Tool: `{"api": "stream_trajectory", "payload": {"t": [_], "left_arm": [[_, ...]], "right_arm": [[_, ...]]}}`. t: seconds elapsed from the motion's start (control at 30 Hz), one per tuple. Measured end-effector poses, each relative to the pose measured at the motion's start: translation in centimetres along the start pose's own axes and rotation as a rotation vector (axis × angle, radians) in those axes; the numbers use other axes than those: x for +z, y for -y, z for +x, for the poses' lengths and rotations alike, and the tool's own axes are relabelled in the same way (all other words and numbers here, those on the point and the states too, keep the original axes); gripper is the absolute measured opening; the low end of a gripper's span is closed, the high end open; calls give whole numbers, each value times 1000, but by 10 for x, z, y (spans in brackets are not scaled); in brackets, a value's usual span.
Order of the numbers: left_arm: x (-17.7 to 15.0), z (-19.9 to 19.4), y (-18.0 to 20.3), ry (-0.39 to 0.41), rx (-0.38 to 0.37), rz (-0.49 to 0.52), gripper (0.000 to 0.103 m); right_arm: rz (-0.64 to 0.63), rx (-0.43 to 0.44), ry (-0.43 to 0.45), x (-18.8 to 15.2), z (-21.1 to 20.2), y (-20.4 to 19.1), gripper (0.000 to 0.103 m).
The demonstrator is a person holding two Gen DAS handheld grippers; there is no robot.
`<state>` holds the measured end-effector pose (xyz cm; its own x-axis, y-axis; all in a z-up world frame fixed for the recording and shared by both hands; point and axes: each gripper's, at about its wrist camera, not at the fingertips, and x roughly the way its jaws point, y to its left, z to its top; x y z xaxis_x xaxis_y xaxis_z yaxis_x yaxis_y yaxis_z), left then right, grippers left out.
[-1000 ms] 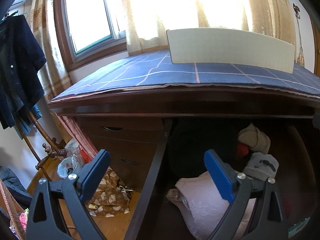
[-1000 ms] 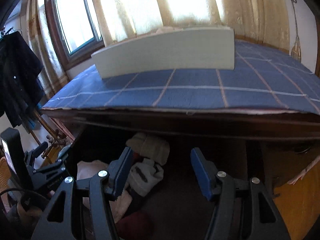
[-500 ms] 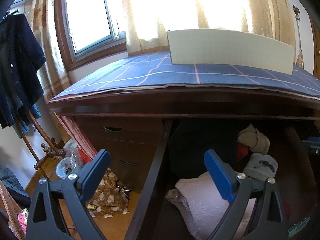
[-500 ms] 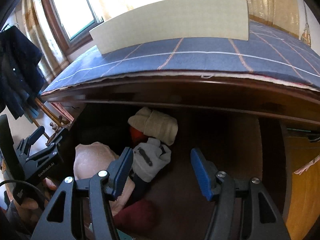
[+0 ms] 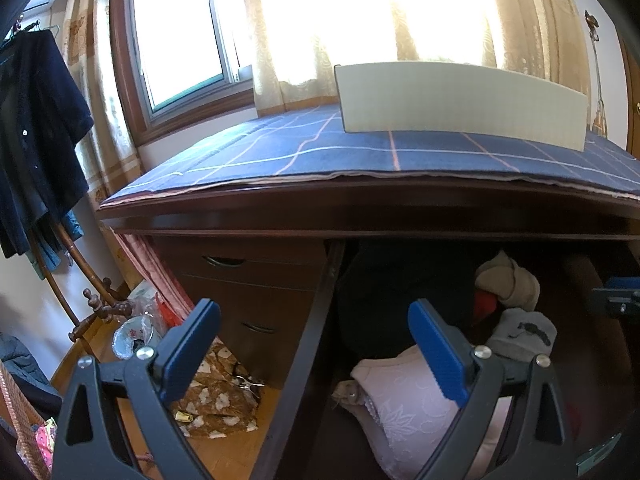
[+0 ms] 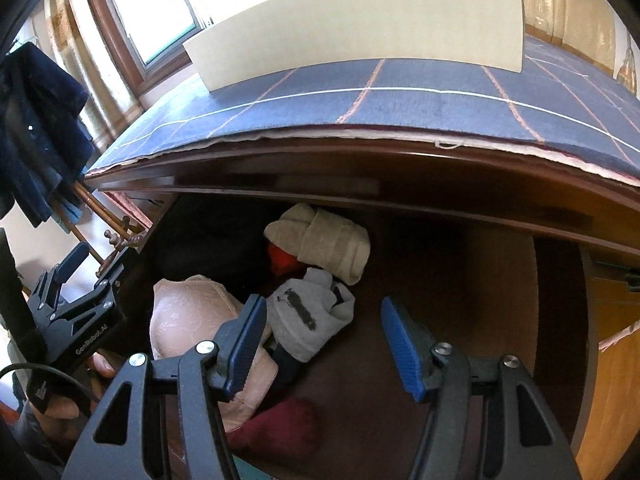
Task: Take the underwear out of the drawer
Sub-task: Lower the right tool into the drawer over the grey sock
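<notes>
The desk drawer (image 5: 316,320) stands pulled out, with clothes heaped at its left. A pink lace underwear piece (image 6: 192,304) lies nearest the front, also in the left wrist view (image 5: 400,404). Behind it sit a grey rolled garment (image 6: 308,320), a beige roll (image 6: 324,240), a red piece (image 6: 282,260) and a dark red piece (image 6: 276,424). My right gripper (image 6: 324,312) hangs open above the grey garment, its left finger over the pink lace, touching nothing. My left gripper (image 5: 314,320) is open over the drawer's left wall, holding nothing.
A blue checked cloth (image 5: 360,156) covers the desk top, with a cream board (image 5: 460,100) standing on it. Closed drawers (image 5: 248,272) are to the left. Dark clothes (image 5: 36,120) hang on a rack, and a brown cloth (image 5: 216,400) lies on the floor. The drawer's right half (image 6: 460,280) is bare wood.
The right gripper has tipped downward and come closer over the drawer, so more of the clothes show. Its jaws keep the same gap. The left gripper has stayed put.
</notes>
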<state>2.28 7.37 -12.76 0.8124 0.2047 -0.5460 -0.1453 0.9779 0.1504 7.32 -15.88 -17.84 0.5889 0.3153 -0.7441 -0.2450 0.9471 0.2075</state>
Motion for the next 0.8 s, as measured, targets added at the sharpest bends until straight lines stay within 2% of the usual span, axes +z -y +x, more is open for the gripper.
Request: {"api": "stream_trajectory", "payload": {"t": [0.33,0.53,0.8], "left_arm": [[-1,-1,0,4,0,-1,97],[0,0,0,7,2,6,97],[0,0,0,7,3,8,97]], "right_arm": [[-69,-8,-95,1,18,-12,62],[-157,-3,-161,9,34,-25,62],[-163,4,-243,15,63,-27,62]]}}
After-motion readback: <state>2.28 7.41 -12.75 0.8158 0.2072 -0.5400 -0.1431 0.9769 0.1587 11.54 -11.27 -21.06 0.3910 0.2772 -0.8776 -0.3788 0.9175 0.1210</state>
